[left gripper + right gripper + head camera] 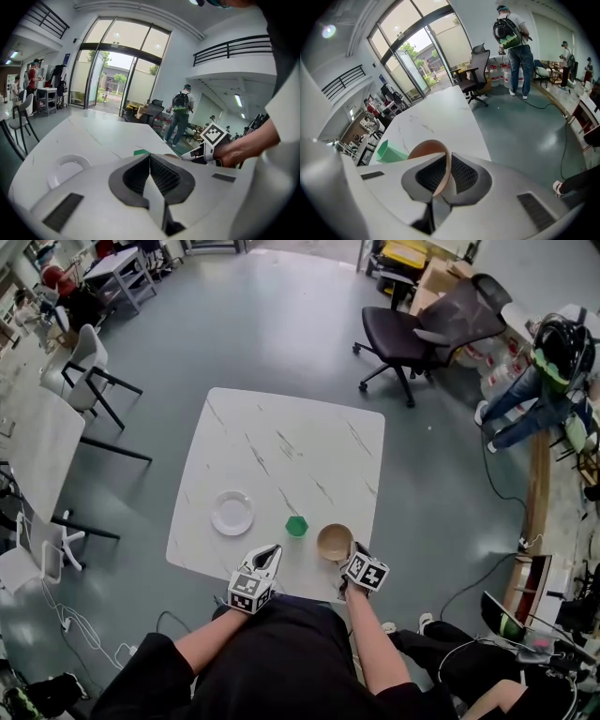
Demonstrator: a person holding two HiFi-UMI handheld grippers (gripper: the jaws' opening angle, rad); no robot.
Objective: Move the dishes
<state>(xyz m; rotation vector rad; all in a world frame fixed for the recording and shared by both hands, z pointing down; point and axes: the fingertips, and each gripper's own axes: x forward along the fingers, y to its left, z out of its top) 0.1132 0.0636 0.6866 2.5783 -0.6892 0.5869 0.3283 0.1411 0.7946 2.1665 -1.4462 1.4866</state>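
On the white marble-look table (pixel 281 446) sit a white plate (pixel 232 513), a green cup (pixel 297 526) and a tan bowl (pixel 334 542), all near the front edge. My right gripper (pixel 348 557) is shut on the bowl's near rim; in the right gripper view the bowl's rim (pixel 443 173) stands pinched between the dark pads, with the green cup (pixel 391 152) just left of it. My left gripper (pixel 272 554) hovers at the table's front edge, between plate and cup, shut with nothing in it (pixel 151 180). The left gripper view shows the plate (pixel 68 169) at lower left.
A black office chair (pixel 422 329) stands beyond the table's far right corner. White chairs (pixel 84 367) and other tables line the left side. A person with a backpack (pixel 548 362) stands at far right. Cables lie on the grey floor.
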